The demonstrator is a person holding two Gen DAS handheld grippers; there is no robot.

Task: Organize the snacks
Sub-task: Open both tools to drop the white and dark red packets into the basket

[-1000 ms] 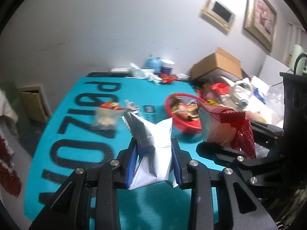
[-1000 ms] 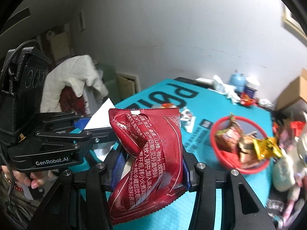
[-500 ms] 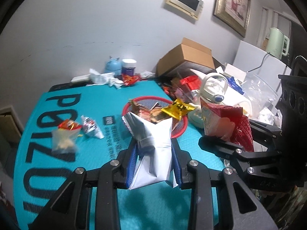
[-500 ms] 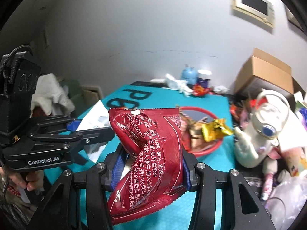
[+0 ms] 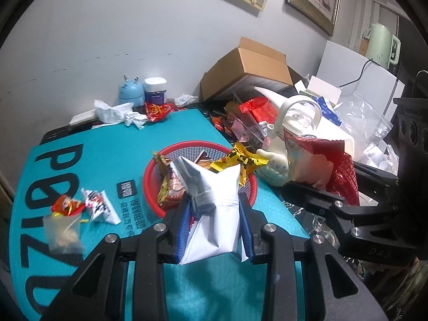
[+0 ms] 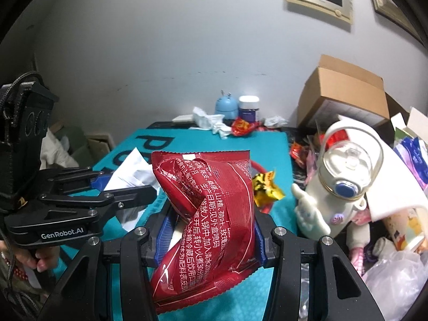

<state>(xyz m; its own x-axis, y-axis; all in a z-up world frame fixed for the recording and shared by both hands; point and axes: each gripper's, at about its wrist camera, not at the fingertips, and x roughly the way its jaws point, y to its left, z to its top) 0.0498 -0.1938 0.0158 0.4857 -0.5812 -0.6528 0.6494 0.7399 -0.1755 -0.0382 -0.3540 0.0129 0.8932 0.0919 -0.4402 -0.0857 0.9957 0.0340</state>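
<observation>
The left gripper [image 5: 215, 218], its jaws clamped on a folded white paper packet [image 5: 214, 208], hangs above a round red mesh plastic basket [image 5: 152, 179] of wrapped snacks on the teal-matted tabletop [image 5: 107, 149]. Just to its right, the right gripper [image 6: 210, 230] pinches a crinkled dark red foil snack bag [image 6: 211, 214] with white printed text.
</observation>
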